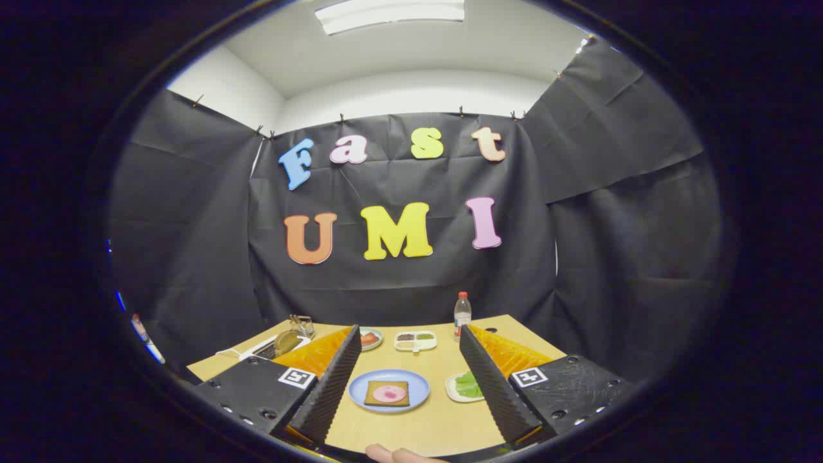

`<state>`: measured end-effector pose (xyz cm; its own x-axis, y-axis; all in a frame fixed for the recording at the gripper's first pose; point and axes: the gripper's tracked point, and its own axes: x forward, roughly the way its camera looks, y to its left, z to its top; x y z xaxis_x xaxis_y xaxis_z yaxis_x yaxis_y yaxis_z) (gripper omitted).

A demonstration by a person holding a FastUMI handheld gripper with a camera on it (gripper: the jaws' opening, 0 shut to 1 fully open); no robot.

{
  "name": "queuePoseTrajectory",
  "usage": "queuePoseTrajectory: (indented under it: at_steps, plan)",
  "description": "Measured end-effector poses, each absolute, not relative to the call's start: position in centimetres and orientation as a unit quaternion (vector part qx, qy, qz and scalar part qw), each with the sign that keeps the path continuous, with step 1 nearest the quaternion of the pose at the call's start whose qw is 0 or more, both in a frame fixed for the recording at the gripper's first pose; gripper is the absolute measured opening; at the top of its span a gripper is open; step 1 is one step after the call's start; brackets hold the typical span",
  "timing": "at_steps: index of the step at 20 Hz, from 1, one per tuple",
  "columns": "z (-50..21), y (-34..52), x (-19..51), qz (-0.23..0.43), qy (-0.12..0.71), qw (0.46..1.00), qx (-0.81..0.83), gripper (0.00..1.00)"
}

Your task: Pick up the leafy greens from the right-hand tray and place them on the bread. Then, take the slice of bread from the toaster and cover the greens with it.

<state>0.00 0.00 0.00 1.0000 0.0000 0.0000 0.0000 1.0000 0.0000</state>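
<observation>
My gripper (411,379) hangs above the wooden table (424,427) with its two black ribbed fingers (334,386) spread wide and nothing between them. Between the fingers lies a blue plate (418,384) with a brown slice of bread (387,393) topped by a pink round slice. Just inside the right finger sits a white tray (454,392) with leafy greens (468,386), partly hidden by that finger. Beyond the left finger stands a toaster (280,345) with a slice of bread (287,340) sticking up.
A small plate with red food (371,338), a divided white dish (415,341) and a bottle with a red cap (461,314) stand along the table's far edge. A wire rack (302,325) is behind the toaster. A fingertip (392,455) shows at the near edge.
</observation>
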Motion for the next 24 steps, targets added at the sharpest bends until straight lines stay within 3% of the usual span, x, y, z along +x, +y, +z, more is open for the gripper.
queuePoseTrajectory:
  at_steps: [12,24]
  plan:
    - [-0.3,1.0,-1.2,0.014,-0.025,0.999,-0.022,0.95]
    - [-1.4,-6.1,4.4,-0.042,-0.016,0.998,-0.039,0.95]
